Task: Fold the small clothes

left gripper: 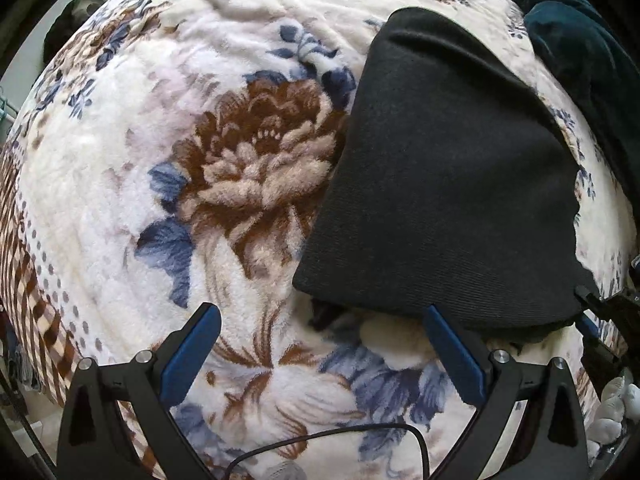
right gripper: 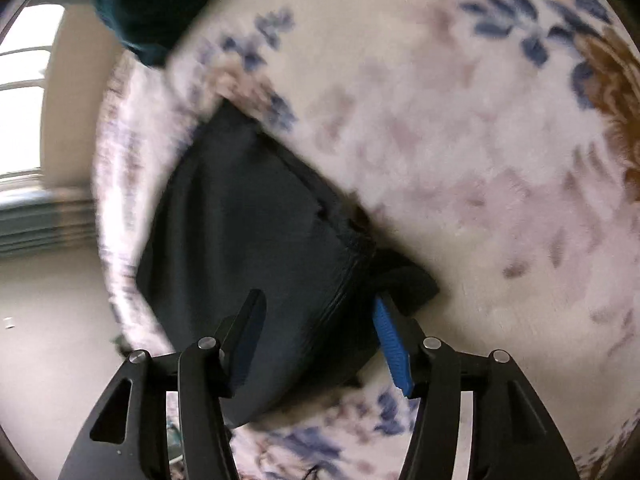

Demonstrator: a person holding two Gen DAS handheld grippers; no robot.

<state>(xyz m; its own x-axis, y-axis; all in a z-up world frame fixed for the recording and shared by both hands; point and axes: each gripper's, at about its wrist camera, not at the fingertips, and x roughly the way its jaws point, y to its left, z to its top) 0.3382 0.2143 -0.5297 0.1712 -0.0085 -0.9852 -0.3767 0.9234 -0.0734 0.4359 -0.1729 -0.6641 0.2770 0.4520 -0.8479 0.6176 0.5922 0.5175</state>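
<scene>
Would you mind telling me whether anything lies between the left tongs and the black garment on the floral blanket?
Nothing visible does. The left tongs stand open over the floral blanket, and the black garment lies right at one finger's tip, its near edge uncovered. The dark teal cloth sits beyond the garment, out of the way.

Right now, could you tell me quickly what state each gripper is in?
Left gripper: open, holding nothing, above the floral blanket.
Right gripper: jaws around the black garment; whether they pinch it cannot be told.
</scene>
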